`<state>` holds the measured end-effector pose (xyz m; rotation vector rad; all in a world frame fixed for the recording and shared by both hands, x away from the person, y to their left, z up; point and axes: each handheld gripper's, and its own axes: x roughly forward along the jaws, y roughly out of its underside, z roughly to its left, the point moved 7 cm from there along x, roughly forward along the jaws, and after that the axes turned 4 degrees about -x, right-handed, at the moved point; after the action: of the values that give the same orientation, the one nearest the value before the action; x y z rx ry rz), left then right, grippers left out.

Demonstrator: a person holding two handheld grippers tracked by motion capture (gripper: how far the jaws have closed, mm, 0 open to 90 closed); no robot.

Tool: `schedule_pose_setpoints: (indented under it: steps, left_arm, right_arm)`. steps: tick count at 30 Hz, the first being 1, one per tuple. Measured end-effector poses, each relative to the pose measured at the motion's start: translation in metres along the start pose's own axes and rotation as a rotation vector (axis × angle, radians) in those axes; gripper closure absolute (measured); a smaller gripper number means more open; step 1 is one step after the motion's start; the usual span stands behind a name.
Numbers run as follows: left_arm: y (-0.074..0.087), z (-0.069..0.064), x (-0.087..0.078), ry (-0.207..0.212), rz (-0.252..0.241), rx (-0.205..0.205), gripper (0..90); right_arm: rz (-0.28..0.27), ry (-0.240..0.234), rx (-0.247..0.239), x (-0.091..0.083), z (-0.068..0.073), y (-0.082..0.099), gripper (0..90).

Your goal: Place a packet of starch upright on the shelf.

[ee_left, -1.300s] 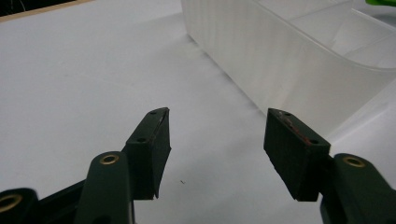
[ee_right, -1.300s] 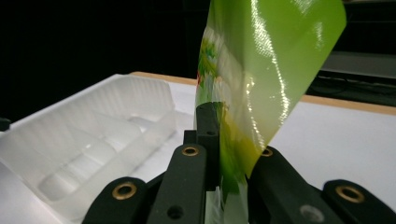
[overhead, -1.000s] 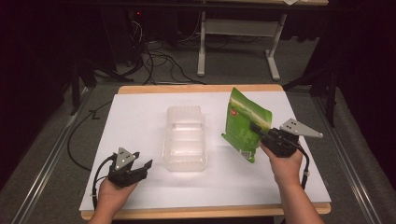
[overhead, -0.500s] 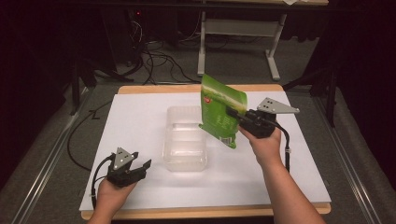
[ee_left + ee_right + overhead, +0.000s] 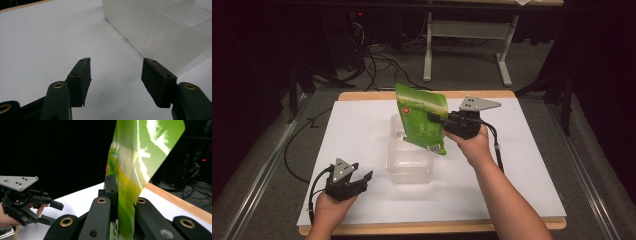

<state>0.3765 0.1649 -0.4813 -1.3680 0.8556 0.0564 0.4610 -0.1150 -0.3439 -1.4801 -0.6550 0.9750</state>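
Observation:
A green snack bag (image 5: 422,120) hangs in the air above the clear plastic container (image 5: 409,160) at the table's middle. My right gripper (image 5: 436,119) is shut on the bag's right edge; in the right gripper view the bag (image 5: 135,170) stands upright, pinched between the two black jaws. My left gripper (image 5: 364,180) rests near the table's front left, open and holding nothing. In the left gripper view its fingertips (image 5: 83,75) stand wide apart over white table, with the container's wall (image 5: 155,32) just ahead to the right.
The table (image 5: 522,165) has a white top with a wooden rim. The left gripper (image 5: 56,211) also appears at the left of the right gripper view. Cables and a desk frame (image 5: 462,35) lie on the dark floor behind the table.
My right gripper has carried the green bag leftward and slightly up, from the table's right side to above the clear container. The left gripper has stayed put.

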Motion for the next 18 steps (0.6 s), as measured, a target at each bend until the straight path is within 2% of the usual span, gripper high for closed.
schedule_pose_setpoints:
  steps: [2, 12, 16, 18]
  left_arm:
    - [0.001, 0.000, 0.000, -0.003, 0.000, -0.003, 41.2]
    - [0.002, 0.002, -0.001, -0.008, 0.003, -0.005, 41.2]
    - [0.002, 0.002, -0.002, -0.008, 0.003, -0.007, 41.2]
    - [0.002, 0.003, -0.002, -0.009, 0.003, -0.010, 41.2]
  right_arm:
    - [0.003, -0.030, 0.001, 0.007, 0.002, 0.000, 89.2]
    - [0.022, -0.100, -0.011, 0.031, 0.011, 0.000, 89.2]
    - [0.040, -0.102, -0.011, 0.039, 0.011, 0.001, 89.1]
    - [0.059, -0.096, -0.007, 0.048, 0.006, 0.004, 89.1]
